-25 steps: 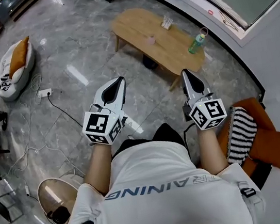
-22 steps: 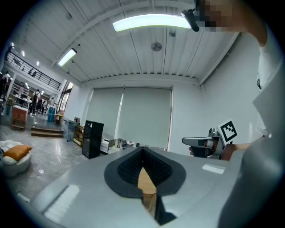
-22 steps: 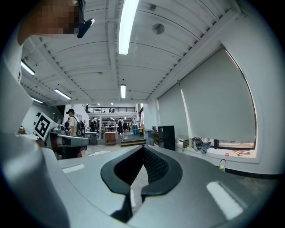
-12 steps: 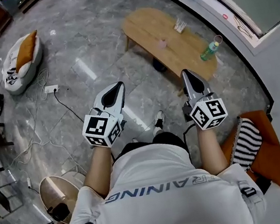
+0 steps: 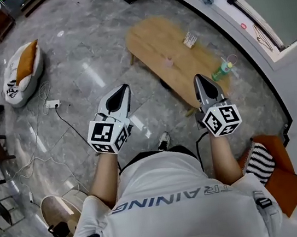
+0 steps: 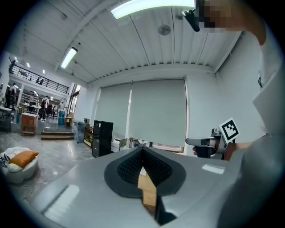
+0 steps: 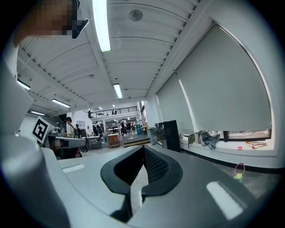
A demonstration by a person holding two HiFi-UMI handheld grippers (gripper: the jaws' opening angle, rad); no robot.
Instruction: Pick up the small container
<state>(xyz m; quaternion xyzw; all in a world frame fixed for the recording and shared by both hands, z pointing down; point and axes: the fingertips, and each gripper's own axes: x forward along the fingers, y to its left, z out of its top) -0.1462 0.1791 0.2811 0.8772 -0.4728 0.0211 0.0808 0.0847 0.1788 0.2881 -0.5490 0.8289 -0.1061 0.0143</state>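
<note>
The small container [image 5: 168, 61] is a pale pinkish, cup-like thing, too small to make out further. It stands about midway along the low wooden table [image 5: 150, 35], far of both grippers and well apart from them. At the table's right end a green bottle [image 5: 221, 70] stands upright, just far-right of the right gripper's tips. A small pale object [image 5: 190, 39] that I cannot identify sits by the table's far edge.

The left gripper [image 5: 124, 86] and right gripper [image 5: 198, 77] are held side by side over the grey marble floor [image 5: 88, 47], both pointing toward the table. In the left gripper view, the left gripper [image 6: 142, 149] has its fingertips meeting at the far end, with only a sliver of the wooden table showing behind the pads — it holds nothing. The right gripper [image 7: 143, 148] is likewise closed tip to tip and empty in its own view.

Far left on the floor lies a white beanbag [image 5: 14, 88] with an orange cushion [image 5: 26, 60] on it. A power strip [image 5: 52, 104] with trailing cables lies nearer in. Near right, a striped cushion [image 5: 257, 161] leans against orange ones [image 5: 282, 181].
</note>
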